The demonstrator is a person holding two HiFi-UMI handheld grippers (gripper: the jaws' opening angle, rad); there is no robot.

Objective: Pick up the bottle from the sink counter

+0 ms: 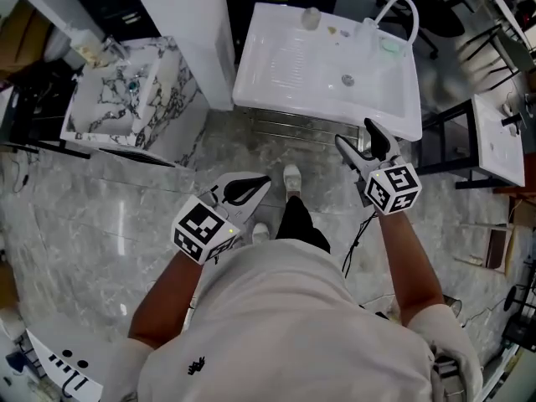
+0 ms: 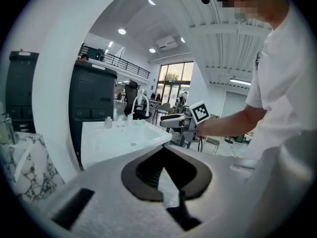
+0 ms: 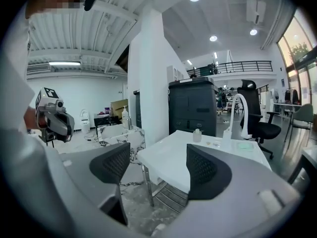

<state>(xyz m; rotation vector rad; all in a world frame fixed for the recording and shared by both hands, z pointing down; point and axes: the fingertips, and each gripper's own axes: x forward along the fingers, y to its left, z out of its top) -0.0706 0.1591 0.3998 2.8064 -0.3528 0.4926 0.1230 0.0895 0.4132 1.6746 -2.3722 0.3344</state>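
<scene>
While both grippers are held in the air short of the front edge of the white sink counter, the bottle is well apart from each of them. It is small and pale and is seen upright at the rear rim of the counter, left of the curved white faucet and beyond the drain. The left gripper is noted with its jaws closed tip to tip, nothing being caught between them. It is positioned over the marbled grey floor and pointed toward the counter. The right gripper is recorded with its jaws spread wide and empty, the counter's near corner being framed in the gap. A green item, too small to be identified, is observed just beside the faucet base. A marble-patterned basin is located to the left of the counter, separated from it by a white pillar.
</scene>
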